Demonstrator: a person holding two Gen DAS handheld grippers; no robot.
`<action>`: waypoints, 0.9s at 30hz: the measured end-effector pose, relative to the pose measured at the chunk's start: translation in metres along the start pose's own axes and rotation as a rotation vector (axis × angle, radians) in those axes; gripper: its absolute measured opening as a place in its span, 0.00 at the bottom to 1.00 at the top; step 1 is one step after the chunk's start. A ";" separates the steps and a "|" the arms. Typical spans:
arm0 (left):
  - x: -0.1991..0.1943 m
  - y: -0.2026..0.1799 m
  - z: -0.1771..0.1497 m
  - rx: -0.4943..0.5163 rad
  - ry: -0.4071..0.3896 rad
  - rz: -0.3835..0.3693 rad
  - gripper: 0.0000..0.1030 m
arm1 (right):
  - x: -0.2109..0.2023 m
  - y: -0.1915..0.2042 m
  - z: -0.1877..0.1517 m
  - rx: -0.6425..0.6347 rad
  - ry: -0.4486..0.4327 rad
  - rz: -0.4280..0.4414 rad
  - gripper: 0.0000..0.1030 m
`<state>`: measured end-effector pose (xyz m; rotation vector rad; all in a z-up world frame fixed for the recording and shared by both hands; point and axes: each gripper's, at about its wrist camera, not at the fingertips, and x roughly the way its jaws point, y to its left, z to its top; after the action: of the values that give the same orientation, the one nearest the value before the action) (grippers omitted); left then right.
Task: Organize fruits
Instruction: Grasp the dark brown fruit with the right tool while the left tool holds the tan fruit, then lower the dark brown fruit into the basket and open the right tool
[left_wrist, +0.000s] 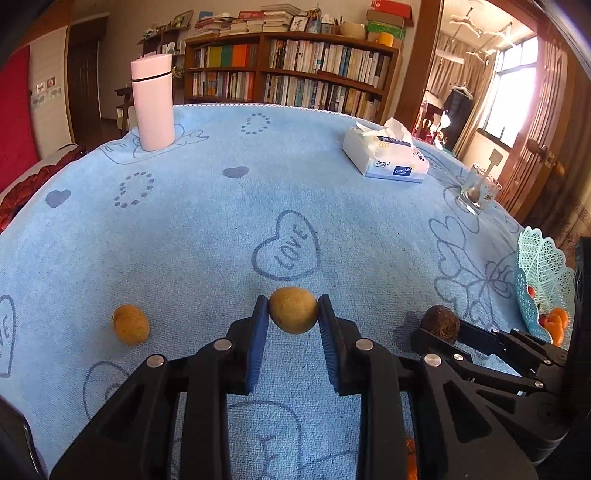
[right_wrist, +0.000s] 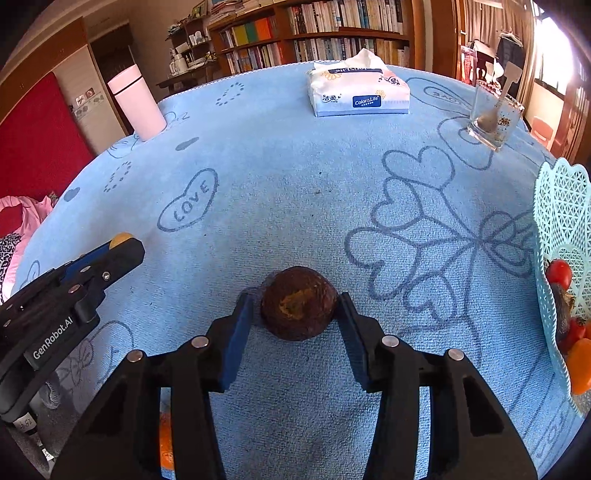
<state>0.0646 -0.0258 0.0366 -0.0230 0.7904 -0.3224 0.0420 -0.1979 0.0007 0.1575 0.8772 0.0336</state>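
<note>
A tan round fruit is clamped between the blue pads of my left gripper, just above the blue cloth. A second tan fruit lies on the cloth to its left. A dark brown fruit rests on the cloth between the jaws of my right gripper. The right pad touches it, and a narrow gap shows at the left pad. The left wrist view also shows this dark brown fruit. A teal lattice basket at the right edge holds red and orange fruits.
On the far side of the blue towel-covered table stand a pink flask, a tissue pack and a small glass. An orange fruit lies under the right gripper's body. Bookshelves stand behind the table.
</note>
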 end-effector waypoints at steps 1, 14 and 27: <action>0.000 0.000 0.000 0.000 0.000 -0.001 0.27 | -0.001 0.001 -0.001 -0.011 -0.005 -0.011 0.42; 0.000 -0.007 -0.002 0.022 0.005 -0.016 0.27 | -0.042 -0.025 0.002 0.055 -0.092 -0.037 0.42; 0.001 -0.015 -0.005 0.048 0.008 -0.019 0.27 | -0.088 -0.092 0.002 0.181 -0.181 -0.152 0.42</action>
<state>0.0580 -0.0401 0.0346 0.0157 0.7907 -0.3595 -0.0164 -0.2973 0.0554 0.2587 0.7085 -0.2003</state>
